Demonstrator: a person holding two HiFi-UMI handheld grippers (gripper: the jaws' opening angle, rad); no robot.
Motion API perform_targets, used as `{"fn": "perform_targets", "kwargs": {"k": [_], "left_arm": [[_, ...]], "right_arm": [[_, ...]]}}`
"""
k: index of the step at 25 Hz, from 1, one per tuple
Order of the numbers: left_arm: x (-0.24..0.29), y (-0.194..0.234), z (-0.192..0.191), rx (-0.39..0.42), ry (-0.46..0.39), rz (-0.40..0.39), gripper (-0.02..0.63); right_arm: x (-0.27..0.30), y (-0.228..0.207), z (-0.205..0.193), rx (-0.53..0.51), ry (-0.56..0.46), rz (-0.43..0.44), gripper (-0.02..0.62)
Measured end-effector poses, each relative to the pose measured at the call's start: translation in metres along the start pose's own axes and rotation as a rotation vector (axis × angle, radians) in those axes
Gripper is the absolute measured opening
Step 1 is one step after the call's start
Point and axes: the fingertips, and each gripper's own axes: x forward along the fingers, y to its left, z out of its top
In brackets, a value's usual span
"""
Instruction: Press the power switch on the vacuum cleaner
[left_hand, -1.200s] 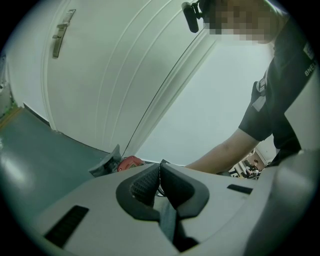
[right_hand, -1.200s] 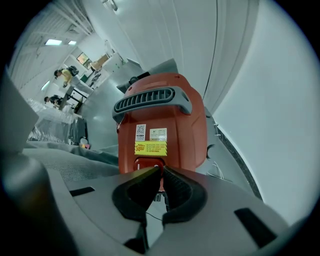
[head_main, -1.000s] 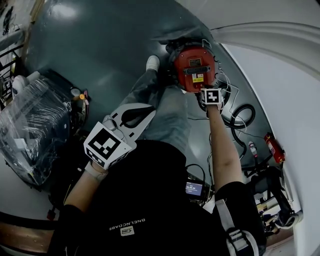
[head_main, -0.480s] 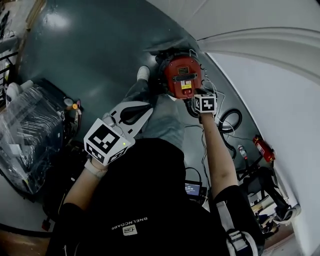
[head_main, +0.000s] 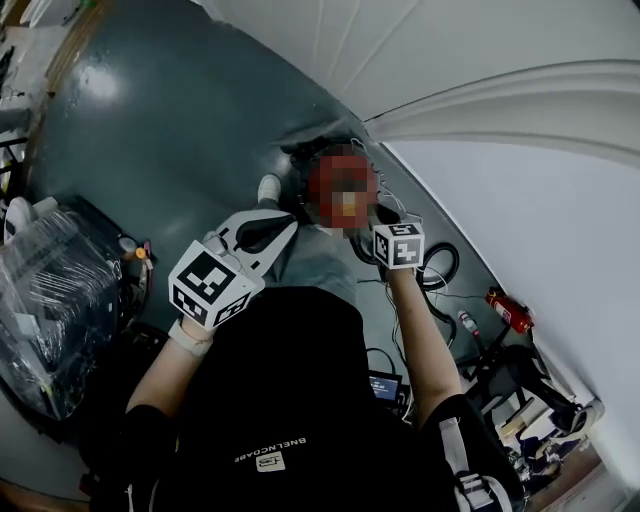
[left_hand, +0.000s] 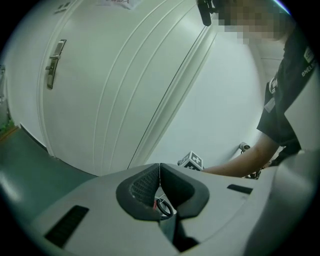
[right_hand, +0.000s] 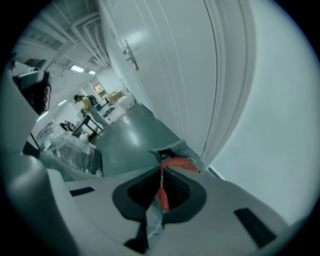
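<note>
The red vacuum cleaner (head_main: 340, 190) stands on the dark floor by the white door, mostly under a mosaic patch in the head view. Its power switch cannot be made out. My right gripper (head_main: 380, 220) is stretched out at the vacuum's near right side, marker cube on top, jaws shut with nothing held. In the right gripper view the shut right gripper (right_hand: 161, 169) points past the vacuum's red top (right_hand: 177, 164), which lies just beyond the tips. My left gripper (head_main: 290, 225) hovers above my knee, left of the vacuum, shut and empty. The left gripper (left_hand: 160, 167) faces the door.
A plastic-wrapped bundle (head_main: 50, 290) sits at the left. A black hose and cables (head_main: 440, 265) and a red fire extinguisher (head_main: 510, 310) lie on the floor to the right. The white door has a handle (left_hand: 54, 62). My shoe (head_main: 268, 187) rests beside the vacuum.
The head view has tilted up, so the vacuum and both grippers sit lower and further left in the picture. The right gripper stays by the vacuum's near right side. The left has barely moved.
</note>
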Motion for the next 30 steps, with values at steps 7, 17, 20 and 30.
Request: {"fn": "perform_targets", "kwargs": {"k": [7, 17, 20, 30], "left_arm": [[-0.013, -0.012, 0.032, 0.046, -0.025, -0.032, 0.015], [-0.013, -0.042, 0.090, 0.160, -0.077, -0.148, 0.015], [-0.012, -0.052, 0.103, 0.179, -0.098, -0.191, 0.015], [-0.010, -0.079, 0.140, 0.257, -0.157, -0.309, 0.015]], "right_arm": [[-0.096, 0.043, 0.073, 0.024, -0.230, 0.020, 0.032], [-0.230, 0.080, 0.143, 0.085, -0.565, 0.008, 0.032], [-0.269, 0.089, 0.154, 0.079, -0.659, -0.020, 0.032], [-0.340, 0.106, 0.160, 0.107, -0.843, -0.097, 0.032]]}}
